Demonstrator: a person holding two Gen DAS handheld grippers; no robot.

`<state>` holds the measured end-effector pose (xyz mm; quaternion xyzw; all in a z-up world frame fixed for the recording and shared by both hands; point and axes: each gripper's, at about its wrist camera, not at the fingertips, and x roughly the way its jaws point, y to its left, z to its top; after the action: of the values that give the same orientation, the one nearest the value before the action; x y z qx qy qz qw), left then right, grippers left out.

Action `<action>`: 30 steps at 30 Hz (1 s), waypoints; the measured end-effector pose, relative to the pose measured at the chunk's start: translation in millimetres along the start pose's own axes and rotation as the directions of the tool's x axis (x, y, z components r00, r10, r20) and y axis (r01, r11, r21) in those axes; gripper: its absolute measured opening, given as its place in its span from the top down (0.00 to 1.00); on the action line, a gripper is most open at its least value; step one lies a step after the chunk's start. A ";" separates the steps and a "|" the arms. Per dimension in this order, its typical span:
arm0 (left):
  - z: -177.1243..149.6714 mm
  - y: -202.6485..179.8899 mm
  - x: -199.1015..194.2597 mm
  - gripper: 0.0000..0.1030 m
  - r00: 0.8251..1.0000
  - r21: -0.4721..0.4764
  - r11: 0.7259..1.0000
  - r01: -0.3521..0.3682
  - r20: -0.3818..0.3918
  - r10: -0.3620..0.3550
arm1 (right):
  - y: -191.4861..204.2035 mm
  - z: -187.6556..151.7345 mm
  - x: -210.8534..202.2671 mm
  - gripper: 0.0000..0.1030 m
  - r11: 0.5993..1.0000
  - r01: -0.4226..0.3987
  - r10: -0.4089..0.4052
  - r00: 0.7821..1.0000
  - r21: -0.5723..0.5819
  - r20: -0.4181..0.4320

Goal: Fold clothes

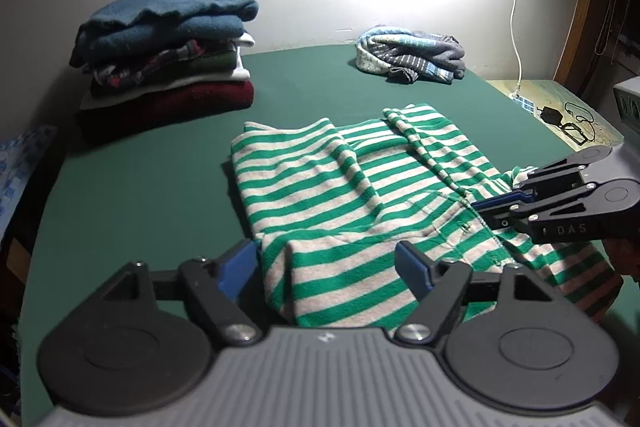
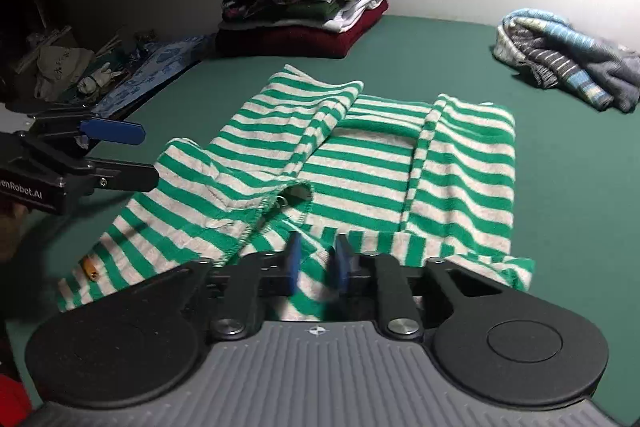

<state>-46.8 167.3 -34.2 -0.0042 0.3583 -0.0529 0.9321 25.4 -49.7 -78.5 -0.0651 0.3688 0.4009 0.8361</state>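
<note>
A green and white striped shirt (image 1: 360, 195) lies partly folded on the green table cover (image 1: 140, 195); it also shows in the right wrist view (image 2: 380, 163). My left gripper (image 1: 326, 263) is open, its blue pads either side of the shirt's near edge, holding nothing. It shows from the side in the right wrist view (image 2: 128, 155), jaws apart. My right gripper (image 2: 316, 263) has its blue pads a narrow gap apart with the shirt's near hem between them. In the left wrist view it (image 1: 486, 209) appears nearly closed at the shirt's right side.
A stack of folded clothes (image 1: 168, 59) with a blue sweater on top stands at the back left. A crumpled pile of blue and grey striped clothes (image 1: 412, 57) lies at the back right. A white cable (image 1: 520, 7) and charger lie beyond the right edge.
</note>
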 end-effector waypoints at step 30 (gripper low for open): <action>-33.7 -111.0 16.1 0.17 0.990 0.046 0.999 -0.020 -0.137 0.026 | -108.6 -34.2 -37.0 0.72 0.918 -0.050 0.007 0.994 0.394 0.109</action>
<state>-68.0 56.4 -64.9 0.0245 0.4206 -0.0505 0.9055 69.1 -159.3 -98.7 0.1318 0.3987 0.3330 0.8443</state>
